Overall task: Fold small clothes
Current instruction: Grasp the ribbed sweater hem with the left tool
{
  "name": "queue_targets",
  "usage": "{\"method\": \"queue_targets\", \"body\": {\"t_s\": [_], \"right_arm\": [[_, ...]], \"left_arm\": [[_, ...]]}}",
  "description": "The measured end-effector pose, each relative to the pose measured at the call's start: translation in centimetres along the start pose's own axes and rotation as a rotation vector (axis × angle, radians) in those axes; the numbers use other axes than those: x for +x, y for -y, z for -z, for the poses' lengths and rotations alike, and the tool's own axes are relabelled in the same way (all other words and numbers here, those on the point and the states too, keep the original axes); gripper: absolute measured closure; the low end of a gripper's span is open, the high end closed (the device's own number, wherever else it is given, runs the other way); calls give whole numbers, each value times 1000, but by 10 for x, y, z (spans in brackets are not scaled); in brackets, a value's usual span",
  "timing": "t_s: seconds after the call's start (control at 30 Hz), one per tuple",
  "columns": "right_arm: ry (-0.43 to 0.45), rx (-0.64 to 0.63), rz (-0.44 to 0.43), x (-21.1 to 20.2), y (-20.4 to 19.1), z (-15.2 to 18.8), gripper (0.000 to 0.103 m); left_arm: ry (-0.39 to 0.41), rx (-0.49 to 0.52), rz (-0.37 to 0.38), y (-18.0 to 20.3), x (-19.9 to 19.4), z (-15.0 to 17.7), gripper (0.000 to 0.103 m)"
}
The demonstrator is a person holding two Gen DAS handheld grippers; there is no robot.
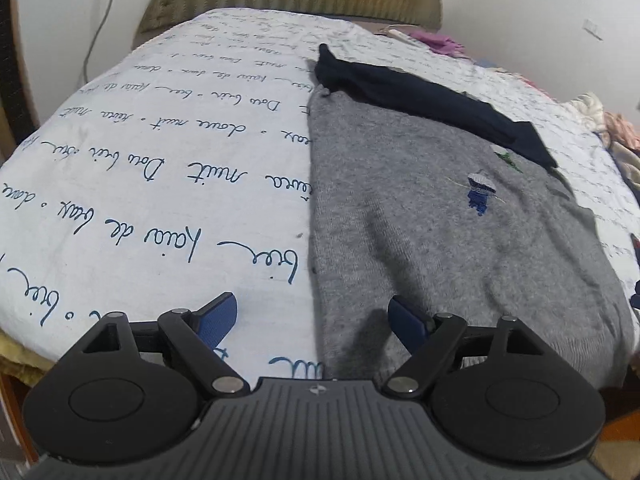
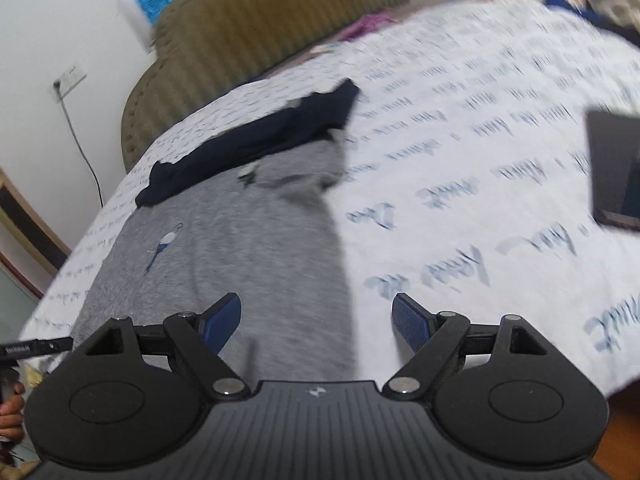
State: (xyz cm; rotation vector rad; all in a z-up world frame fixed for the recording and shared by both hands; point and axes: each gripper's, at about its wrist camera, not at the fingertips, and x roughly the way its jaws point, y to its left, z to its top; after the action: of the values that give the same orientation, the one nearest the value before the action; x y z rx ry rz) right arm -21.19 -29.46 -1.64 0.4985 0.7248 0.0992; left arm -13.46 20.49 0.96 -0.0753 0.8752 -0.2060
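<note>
A grey sweater [image 1: 440, 220] lies flat on a bed sheet [image 1: 160, 168] printed with blue handwriting. A dark blue garment [image 1: 420, 100] lies across the sweater's far end, and a small blue and white stitched figure [image 1: 482, 192] shows on the grey knit.

In the left wrist view, the left claw [image 1: 314, 320] hangs with its jaws wide apart and nothing between them. The sweater's long edge runs from 12 o'clock straight toward the gap, so the left finger is over bare sheet and the right finger over grey knit. The bulk of the sweater spreads from 12 to 3 o'clock of the claw.

In the right wrist view, which is blurred, the right claw [image 2: 316, 318] is also spread wide and holds nothing. The sweater [image 2: 260, 240] lies from 10 to 12 o'clock, its near edge passing under the left finger. A dark flat device [image 2: 616, 168] lies on the sheet at 2 o'clock. A padded headboard [image 2: 260, 32] stands at 12 o'clock.
</note>
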Motion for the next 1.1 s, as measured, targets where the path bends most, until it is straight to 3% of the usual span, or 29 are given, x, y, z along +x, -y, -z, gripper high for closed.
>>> {"method": "queue_targets", "body": {"t_s": [0.2,0.47,0.53,0.57,0.6,0.7,0.87,1.1], "right_arm": [[-57,34,-81,-3,16,10,19],[-134,-3,-258,16,-24,28,19],[-158,-20,-310,25,-41,32,20],[-167,-34,-324,30,-51,34,25],[-175,-64,-324,36,-62,35,41],[-200,-129,-296,54,-85,37,77],[-202,-191,-304,59,-99,25,88],[-102,-233,-319,56,-111,-28,89]], "left_arm": [[-27,16,186,0,3,8,19],[-52,51,336,30,10,16,22],[-57,73,336,41,14,15,29],[-61,85,326,48,17,14,39],[-64,96,312,53,19,12,55],[-97,102,276,61,27,4,85],[-61,150,239,75,17,-14,89],[59,220,167,107,16,-68,89]]}}
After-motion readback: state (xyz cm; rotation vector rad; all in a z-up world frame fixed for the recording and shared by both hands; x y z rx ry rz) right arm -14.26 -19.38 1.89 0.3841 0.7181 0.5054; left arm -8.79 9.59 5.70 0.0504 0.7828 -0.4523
